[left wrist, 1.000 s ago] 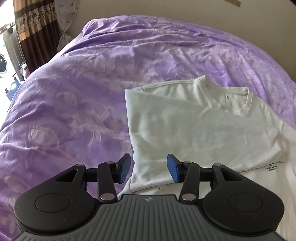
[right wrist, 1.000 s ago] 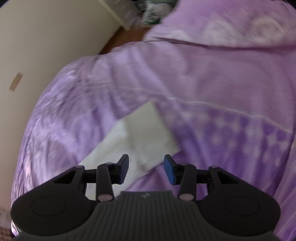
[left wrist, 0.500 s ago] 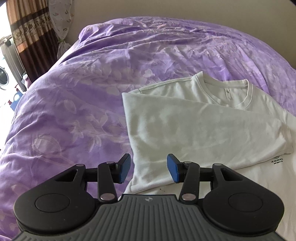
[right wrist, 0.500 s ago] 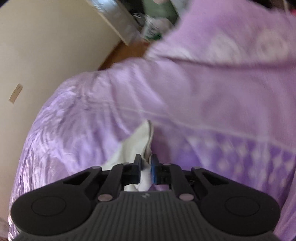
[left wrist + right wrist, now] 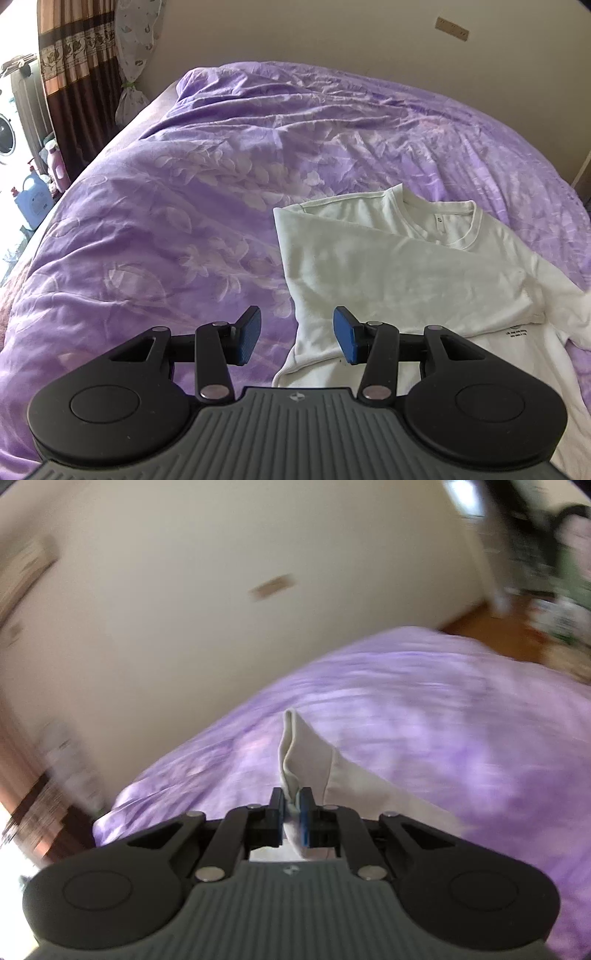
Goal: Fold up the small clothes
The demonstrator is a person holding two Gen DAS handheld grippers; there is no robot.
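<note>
Right wrist view: right hand-held gripper (image 5: 291,814) clamps the white shirt's (image 5: 406,273) sleeve (image 5: 304,755) mid-fold — next, lay it across the body; left hand-held gripper (image 5: 295,338) wide, empty.

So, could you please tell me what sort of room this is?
Most likely a home bedroom: a bed with a purple floral duvet, a patterned curtain by the window, and a white T-shirt laid out for folding.

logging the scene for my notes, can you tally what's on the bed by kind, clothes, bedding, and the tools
Clothes: 1, a white cotton crew-neck t-shirt, one sleeve folded across it.
Bedding: 1, a purple leaf-patterned bedspread.
Tools: 2, the open left tool above the shirt's edge, and the right tool shut on white cloth.
Total: 4
</note>
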